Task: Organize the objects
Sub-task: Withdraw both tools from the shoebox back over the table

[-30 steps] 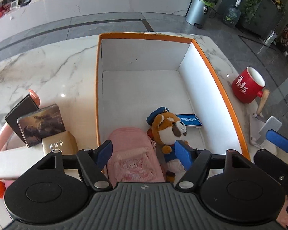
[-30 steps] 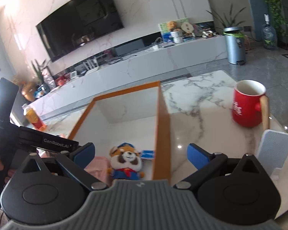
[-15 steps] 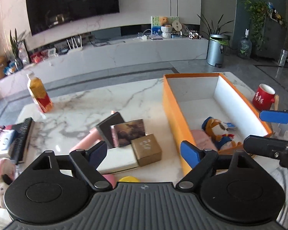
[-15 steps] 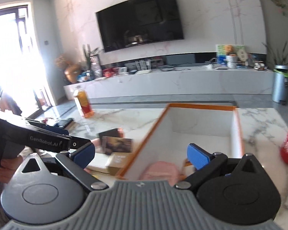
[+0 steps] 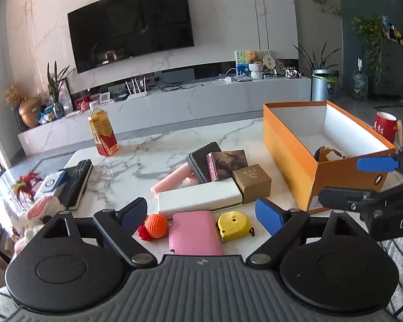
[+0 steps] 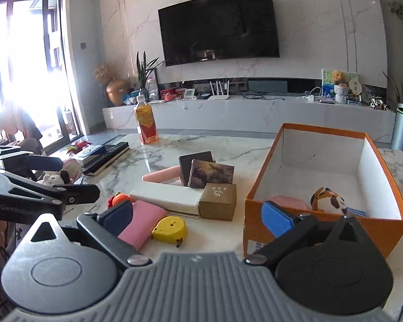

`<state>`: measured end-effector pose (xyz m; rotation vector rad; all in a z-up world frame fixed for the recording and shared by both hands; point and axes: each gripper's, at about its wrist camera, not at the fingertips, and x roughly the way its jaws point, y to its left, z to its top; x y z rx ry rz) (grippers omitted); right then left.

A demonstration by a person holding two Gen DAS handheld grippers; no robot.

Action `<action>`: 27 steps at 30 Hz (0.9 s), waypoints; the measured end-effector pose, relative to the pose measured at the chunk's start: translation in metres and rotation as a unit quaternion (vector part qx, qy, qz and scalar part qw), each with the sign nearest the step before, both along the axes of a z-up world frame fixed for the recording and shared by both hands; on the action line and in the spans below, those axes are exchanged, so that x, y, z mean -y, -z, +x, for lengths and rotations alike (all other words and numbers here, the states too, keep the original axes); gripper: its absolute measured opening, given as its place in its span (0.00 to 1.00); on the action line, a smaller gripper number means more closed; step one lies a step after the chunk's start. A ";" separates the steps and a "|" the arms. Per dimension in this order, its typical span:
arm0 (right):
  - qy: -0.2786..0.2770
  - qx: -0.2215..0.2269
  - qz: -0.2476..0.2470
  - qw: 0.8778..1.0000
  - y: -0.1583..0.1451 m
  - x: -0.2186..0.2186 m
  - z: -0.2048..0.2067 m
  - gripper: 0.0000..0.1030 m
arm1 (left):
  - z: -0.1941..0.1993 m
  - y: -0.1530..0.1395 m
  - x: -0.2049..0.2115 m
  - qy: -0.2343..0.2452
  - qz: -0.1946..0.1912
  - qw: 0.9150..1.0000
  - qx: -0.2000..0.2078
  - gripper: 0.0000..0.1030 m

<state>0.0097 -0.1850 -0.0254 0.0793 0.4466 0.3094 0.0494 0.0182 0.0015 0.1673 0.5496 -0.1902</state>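
Plush toy (image 6: 329, 201) sits in the orange box (image 6: 258, 187); my left gripper (image 5: 201, 213) and right gripper (image 6: 198, 212) gape empty, worktop (image 5: 137, 161) clutter remains

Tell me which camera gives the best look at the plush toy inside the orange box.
The right wrist view: it looks down into the orange box, showing the plush toy lying against the near wall. The left wrist view shows only the toy's head above the box rim.

Orange box (image 5: 287, 145) with white inside, yellow tape measure (image 5: 234, 226), pink pouch (image 5: 194, 233), red mug (image 5: 385, 126), grey-veined white marble surface (image 5: 137, 166)
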 end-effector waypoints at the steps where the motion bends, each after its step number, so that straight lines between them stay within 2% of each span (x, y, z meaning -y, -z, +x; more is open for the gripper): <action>1: -0.002 -0.005 0.005 1.000 0.002 -0.001 0.001 0.99 | 0.000 -0.001 -0.006 -0.003 -0.020 1.000 0.001 1.00; 3: -0.006 -0.012 0.013 1.000 0.005 -0.003 0.004 0.99 | 0.000 -0.001 -0.013 -0.009 -0.039 0.999 0.009 1.00; 7: -0.012 -0.021 0.021 0.999 0.005 -0.009 0.009 0.99 | -0.005 0.000 -0.013 -0.003 -0.024 0.999 0.031 1.00; 11: -0.029 -0.026 0.017 0.999 0.004 -0.014 0.013 0.99 | -0.005 0.001 -0.018 0.000 -0.036 0.999 0.021 1.00; 17: -0.085 -0.035 -0.024 0.996 0.004 -0.036 0.031 0.99 | -0.006 0.000 -0.038 -0.020 -0.067 0.998 0.008 1.00; 23: -0.134 -0.082 -0.027 0.987 0.014 -0.070 0.067 0.99 | -0.007 -0.003 -0.056 -0.041 -0.083 0.996 0.007 1.00; 27: -0.159 -0.157 -0.018 0.975 0.036 -0.102 0.104 0.99 | -0.005 -0.003 -0.065 -0.056 -0.087 0.995 0.006 1.00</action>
